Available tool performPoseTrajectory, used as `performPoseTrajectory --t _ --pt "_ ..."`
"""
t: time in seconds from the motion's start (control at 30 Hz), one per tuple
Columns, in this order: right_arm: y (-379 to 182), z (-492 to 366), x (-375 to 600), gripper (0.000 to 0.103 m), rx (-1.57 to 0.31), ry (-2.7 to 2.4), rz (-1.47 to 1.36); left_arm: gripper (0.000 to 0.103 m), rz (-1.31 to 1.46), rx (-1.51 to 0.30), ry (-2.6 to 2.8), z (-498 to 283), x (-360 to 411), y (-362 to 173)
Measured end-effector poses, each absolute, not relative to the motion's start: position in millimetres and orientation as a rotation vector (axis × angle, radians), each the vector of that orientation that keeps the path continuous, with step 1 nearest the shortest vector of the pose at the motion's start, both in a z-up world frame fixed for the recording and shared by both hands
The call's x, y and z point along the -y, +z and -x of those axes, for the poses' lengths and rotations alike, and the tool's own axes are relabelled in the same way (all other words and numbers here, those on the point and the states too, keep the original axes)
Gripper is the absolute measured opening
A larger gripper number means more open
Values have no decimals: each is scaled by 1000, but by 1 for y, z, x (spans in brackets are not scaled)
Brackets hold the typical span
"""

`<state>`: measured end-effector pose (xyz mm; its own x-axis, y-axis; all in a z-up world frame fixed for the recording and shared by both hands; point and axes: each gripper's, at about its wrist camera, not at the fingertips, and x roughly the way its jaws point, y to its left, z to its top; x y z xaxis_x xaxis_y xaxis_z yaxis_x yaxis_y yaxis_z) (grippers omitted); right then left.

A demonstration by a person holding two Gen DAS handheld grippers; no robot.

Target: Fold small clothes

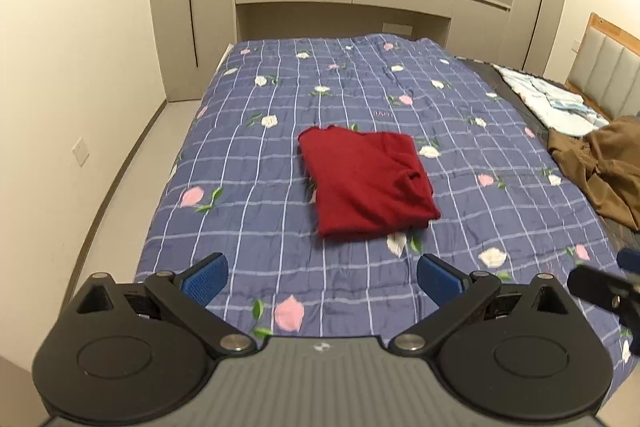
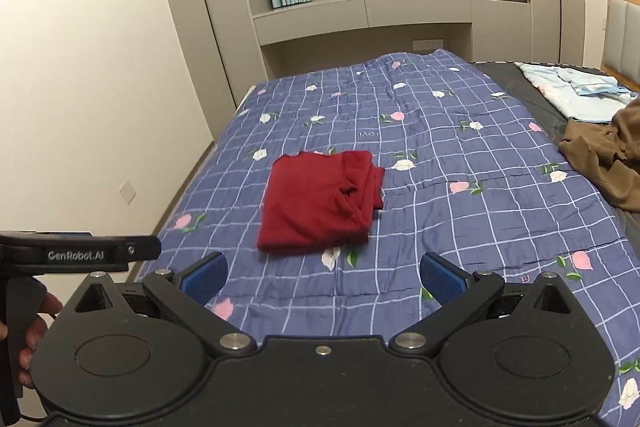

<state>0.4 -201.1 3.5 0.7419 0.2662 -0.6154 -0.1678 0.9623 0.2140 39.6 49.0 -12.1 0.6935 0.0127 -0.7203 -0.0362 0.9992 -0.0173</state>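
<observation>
My left tool [image 1: 322, 281] hangs with its blue pads spread wide and nothing between them, above the near edge of the bed [image 1: 248, 163]. My right tool [image 2: 323, 281] is spread just as wide and empty too, beside the left one. Beyond both, the red garment [image 1: 366, 183] lies folded into a rough rectangle in the middle of the blue checked quilt, well apart from either tool. Far right on the bed sit a crumpled brown garment [image 1: 600, 167] and, beyond it, a pale blue cloth [image 1: 552, 99].
</observation>
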Motion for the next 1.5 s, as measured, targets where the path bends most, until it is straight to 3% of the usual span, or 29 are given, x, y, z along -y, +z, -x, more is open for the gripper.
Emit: performPoseTrajectory --t 1.5 --pt "11 3 201 102 -707 242 -145 102 42 -811 40 -22 -57 -5"
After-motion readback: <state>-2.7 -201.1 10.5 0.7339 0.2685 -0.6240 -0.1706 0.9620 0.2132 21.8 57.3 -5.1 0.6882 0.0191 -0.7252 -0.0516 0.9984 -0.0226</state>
